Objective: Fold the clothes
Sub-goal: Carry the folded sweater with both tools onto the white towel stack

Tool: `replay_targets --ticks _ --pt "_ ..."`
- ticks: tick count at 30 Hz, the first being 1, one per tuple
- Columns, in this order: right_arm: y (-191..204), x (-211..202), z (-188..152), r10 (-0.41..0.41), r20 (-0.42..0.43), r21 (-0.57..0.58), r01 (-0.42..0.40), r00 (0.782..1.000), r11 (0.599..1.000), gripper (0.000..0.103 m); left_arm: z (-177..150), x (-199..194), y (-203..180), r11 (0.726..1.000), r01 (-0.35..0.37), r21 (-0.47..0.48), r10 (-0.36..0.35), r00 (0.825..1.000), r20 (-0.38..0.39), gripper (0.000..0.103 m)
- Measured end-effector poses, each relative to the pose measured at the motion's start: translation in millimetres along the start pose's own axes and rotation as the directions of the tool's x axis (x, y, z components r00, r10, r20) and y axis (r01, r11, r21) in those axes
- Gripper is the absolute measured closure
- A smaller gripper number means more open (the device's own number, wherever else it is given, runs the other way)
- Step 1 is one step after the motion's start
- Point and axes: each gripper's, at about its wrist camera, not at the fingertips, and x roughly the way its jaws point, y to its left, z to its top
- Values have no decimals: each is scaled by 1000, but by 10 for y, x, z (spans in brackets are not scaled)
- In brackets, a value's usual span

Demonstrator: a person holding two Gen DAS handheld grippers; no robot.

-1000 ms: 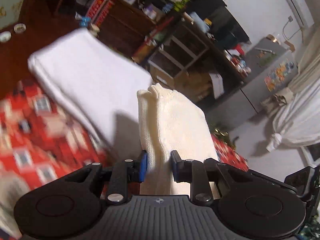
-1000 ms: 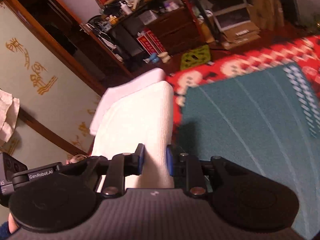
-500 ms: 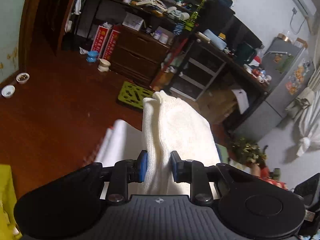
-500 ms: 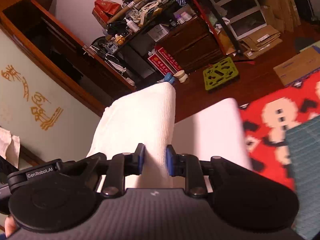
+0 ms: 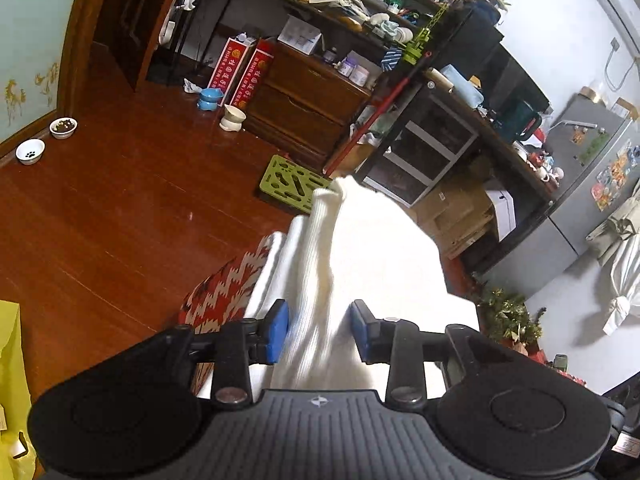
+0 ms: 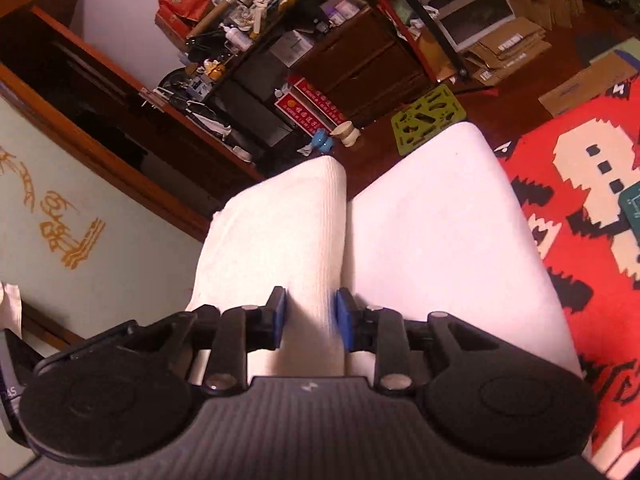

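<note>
Now both grippers sit at a cream knit garment over the red patterned rug.

Largest first: the wooden floor (image 5: 120, 208) runs back to a cluttered shelf unit and a chest of drawers (image 5: 304, 108), and the red patterned rug (image 6: 592, 184) spreads at the right gripper's side. On the rug lies a smooth white folded cloth (image 6: 440, 232), and draped over it is the cream ribbed knit garment (image 5: 360, 248) — its folded end rises between both pairs of fingers. The left gripper (image 5: 320, 332) has just been opening; its blue pads (image 5: 278, 332) stand a little apart from the knit, which passes loosely between them. The right gripper (image 6: 310, 318) has also just been opening — its pads are narrowly spread, the knit between them, the right one at its edge. A lime-green perforated mat (image 6: 428, 118) lies on the floor beyond.
</note>
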Motion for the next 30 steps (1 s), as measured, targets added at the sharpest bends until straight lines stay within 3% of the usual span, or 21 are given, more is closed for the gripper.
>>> replay_targets --ticks 6,13,15,16,17,22,25,30 --pt "-58 -182 -200 -5 -15 -10 5 1000 1000 72 -237 -243 139 998 7 -61 -7 1000 0 63" --pt "-102 -378 -536 -11 -71 -60 7 997 998 75 -447 -492 216 998 -27 -62 26 999 -21 64" --pt "-110 -437 -601 -6 -93 -87 -3 996 996 81 -465 -601 208 998 -33 -45 32 999 -20 64" --pt "-112 -470 -612 -4 -107 -100 -7 994 995 92 -464 -660 201 999 -36 -36 35 999 -18 67" --pt "-123 -508 -605 -2 -117 -106 -11 993 994 94 -447 -717 181 999 -37 -26 36 999 -9 71" --pt "-146 -742 -219 37 -45 -144 -43 998 989 94 -87 -790 -101 999 21 28 -23 997 74 81" --pt "-80 -643 161 60 -21 -207 -63 998 976 94 198 -401 -350 996 49 71 -52 998 41 83" --pt "36 -52 625 82 -88 -259 -102 993 960 94 508 377 -593 997 -11 80 12 1000 -4 91"
